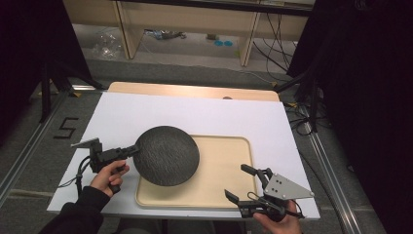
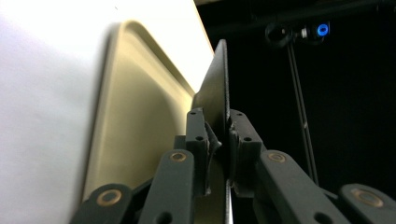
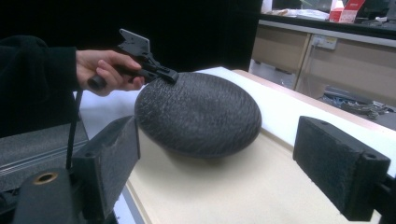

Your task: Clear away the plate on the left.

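A dark grey textured round plate [image 1: 166, 155] is held tilted above the left part of a beige tray [image 1: 221, 165]. My left gripper [image 1: 130, 151] is shut on the plate's left rim. In the left gripper view the plate [image 2: 215, 88] runs edge-on between the jaws, with the tray [image 2: 135, 107] to its left. My right gripper [image 1: 239, 182] stands open over the tray's front right corner with nothing between its fingers. In the right gripper view the plate [image 3: 198, 112] hangs over the tray [image 3: 233, 191], with the left gripper [image 3: 169, 75] shut on its far rim.
The tray lies on a white sheet [image 1: 146, 114] that covers a wooden table [image 1: 195, 90]. Black stands and cables [image 1: 307, 112] crowd the right side, and a metal rail [image 1: 29, 146] runs along the left. Cabinets [image 1: 195, 24] stand behind the table.
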The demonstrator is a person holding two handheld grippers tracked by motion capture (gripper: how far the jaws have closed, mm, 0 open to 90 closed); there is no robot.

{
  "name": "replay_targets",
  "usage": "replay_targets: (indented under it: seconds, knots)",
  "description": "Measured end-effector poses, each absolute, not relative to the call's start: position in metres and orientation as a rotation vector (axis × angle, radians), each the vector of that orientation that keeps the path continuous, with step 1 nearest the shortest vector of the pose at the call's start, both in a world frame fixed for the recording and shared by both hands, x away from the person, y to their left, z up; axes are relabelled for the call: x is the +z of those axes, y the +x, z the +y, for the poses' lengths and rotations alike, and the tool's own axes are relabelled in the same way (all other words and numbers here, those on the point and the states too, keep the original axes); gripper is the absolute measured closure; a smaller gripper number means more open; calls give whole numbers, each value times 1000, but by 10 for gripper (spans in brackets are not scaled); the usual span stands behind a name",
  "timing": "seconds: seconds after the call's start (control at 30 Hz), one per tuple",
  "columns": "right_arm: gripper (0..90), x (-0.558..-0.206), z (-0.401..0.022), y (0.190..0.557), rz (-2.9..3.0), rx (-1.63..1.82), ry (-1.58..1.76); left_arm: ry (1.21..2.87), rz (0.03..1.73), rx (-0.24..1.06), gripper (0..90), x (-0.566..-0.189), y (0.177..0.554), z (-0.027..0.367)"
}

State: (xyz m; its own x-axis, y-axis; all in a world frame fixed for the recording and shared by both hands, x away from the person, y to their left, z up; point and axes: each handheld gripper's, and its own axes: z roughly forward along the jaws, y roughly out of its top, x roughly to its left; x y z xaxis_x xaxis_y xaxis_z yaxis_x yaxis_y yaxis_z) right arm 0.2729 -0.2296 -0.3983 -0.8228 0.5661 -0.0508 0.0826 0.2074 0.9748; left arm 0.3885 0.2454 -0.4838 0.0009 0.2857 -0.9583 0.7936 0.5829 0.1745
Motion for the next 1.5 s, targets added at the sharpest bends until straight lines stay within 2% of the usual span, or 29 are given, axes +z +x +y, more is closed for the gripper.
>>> replay_targets:
  seconds: [0.53, 1.13, 1.5]
  knots:
    - [158, -399, -230, 272, 2096, 1643, 605, 1010, 1579, -579, 790, -494, 394, 200]
    - [158, -399, -229, 272, 2100, 1634, 610, 1066, 1590, -585, 812, -511, 396, 182]
    - [158, -399, -228, 272, 2095, 1630, 608, 1071, 1644, -591, 784, -521, 399, 168]
